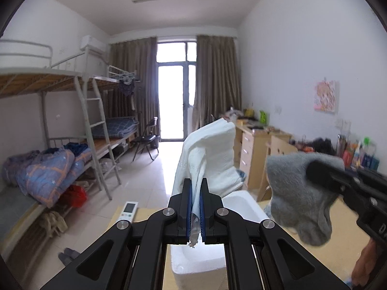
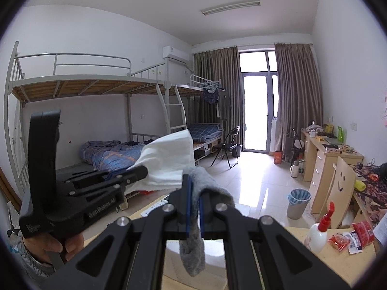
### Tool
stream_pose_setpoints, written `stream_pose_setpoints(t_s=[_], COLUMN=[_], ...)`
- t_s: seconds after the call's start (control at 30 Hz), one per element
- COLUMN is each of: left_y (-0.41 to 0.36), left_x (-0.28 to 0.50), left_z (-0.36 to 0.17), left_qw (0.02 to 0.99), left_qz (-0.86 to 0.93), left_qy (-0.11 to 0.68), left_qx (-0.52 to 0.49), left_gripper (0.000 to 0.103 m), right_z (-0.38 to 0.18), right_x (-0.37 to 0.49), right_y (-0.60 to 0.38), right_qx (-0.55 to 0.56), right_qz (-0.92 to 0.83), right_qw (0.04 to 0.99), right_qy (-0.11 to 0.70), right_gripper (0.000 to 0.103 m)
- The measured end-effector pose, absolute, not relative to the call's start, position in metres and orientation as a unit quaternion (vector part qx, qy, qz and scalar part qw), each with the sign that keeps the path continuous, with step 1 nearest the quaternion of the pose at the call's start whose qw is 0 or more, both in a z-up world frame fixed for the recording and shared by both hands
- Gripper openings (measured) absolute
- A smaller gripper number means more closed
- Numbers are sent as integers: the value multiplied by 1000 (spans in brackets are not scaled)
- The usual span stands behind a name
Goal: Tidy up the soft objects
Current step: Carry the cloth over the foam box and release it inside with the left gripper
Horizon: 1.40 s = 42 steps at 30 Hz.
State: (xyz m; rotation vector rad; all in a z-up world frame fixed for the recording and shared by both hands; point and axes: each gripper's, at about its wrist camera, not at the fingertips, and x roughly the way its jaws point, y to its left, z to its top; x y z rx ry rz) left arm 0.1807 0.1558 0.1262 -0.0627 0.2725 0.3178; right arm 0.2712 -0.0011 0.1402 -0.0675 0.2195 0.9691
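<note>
The left gripper (image 1: 196,207) has its jaws closed tight on a bunched edge of a white cloth (image 1: 210,154). The cloth stands up from the jaws and fans out above them, folded loosely, held in the air over a white foam box (image 1: 239,201) on the desk (image 1: 338,220). Just to its right, the right gripper (image 2: 196,207) has its jaws clamped on the middle of a grey sock (image 2: 196,251); one end humps over the jaw tips and the other hangs limp below, also over the box.

Both pieces look light, soft and floppy. They should not slip easily from the blue pads (image 1: 202,207), but they will sag, swing and unfold when moved. A pinch on a gathered fold or near the middle, as here, seems the safest hold; a single loose corner could let the rest trail.

A white remote control (image 1: 128,211) lies at the desk's near left edge. On the right of the desk are a red-capped white bottle (image 2: 318,234) and red snack packets (image 2: 350,238). A hand (image 2: 52,244) holds the left gripper's handle. Beyond are bunk beds (image 2: 108,89) along the left wall, a folding chair (image 2: 226,146), a bin (image 2: 298,203) and a curtained glass door at the far end.
</note>
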Motion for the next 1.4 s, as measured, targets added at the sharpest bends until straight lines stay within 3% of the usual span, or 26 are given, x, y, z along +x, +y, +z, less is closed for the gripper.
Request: stream_pose_setpoints(t_s=[0.5, 1.2, 1.3, 1.33, 1.37, 1.4], left_y=[168, 155, 159, 160, 160, 160], left_x=[219, 251, 254, 255, 256, 256], left_z=[110, 82, 80, 79, 79, 78], left_qw=[969, 960, 958, 957, 956, 955], left_qz=[165, 122, 132, 137, 138, 137], left_qy=[183, 253, 253, 255, 258, 260], left_qx=[-19, -26, -31, -28, -26, -26], left_gripper=[6, 6, 14, 28, 49, 60], right_z=[127, 142, 142, 141, 141, 141], right_x=[301, 304, 305, 305, 307, 308], right_y=[17, 1, 3, 4, 3, 3], right_qx=[-36, -26, -27, -28, -28, -27], right_qz=[459, 427, 426, 426, 425, 423], right_qw=[876, 893, 893, 893, 894, 895], right_qy=[147, 141, 141, 141, 141, 141], right_gripper=[8, 8, 8, 8, 8, 8])
